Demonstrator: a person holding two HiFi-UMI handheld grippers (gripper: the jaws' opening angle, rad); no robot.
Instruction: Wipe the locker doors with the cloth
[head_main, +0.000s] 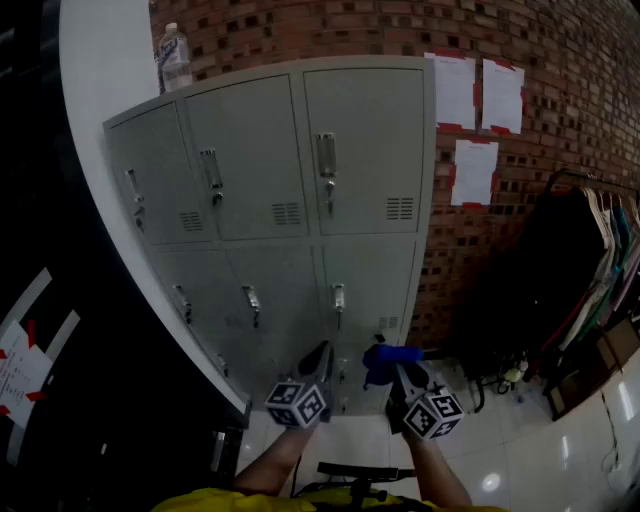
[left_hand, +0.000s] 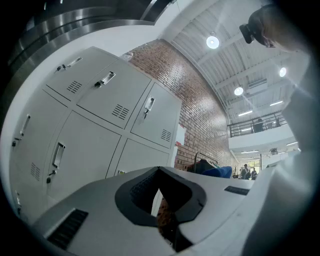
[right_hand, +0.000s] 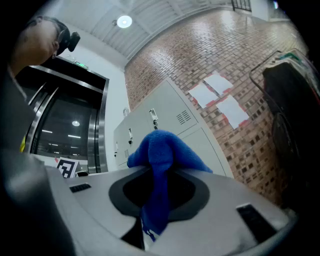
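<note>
A grey bank of lockers (head_main: 300, 170) stands against a brick wall, two rows of three doors, all closed. My right gripper (head_main: 395, 368) is shut on a blue cloth (head_main: 390, 356) and held low in front of the bottom right door, apart from it. In the right gripper view the cloth (right_hand: 162, 150) bunches over the jaws of the right gripper (right_hand: 159, 167) and hangs down between them, with the lockers (right_hand: 165, 115) beyond. My left gripper (head_main: 318, 360) is beside it, shut and empty. The left gripper (left_hand: 159, 171) points up at the lockers (left_hand: 100, 125).
A water bottle (head_main: 175, 58) stands on top of the lockers at the left. Sheets of paper (head_main: 475, 95) are taped to the brick wall on the right. A clothes rack (head_main: 590, 250) with hanging garments stands at the far right. A white column (head_main: 100, 70) borders the lockers' left side.
</note>
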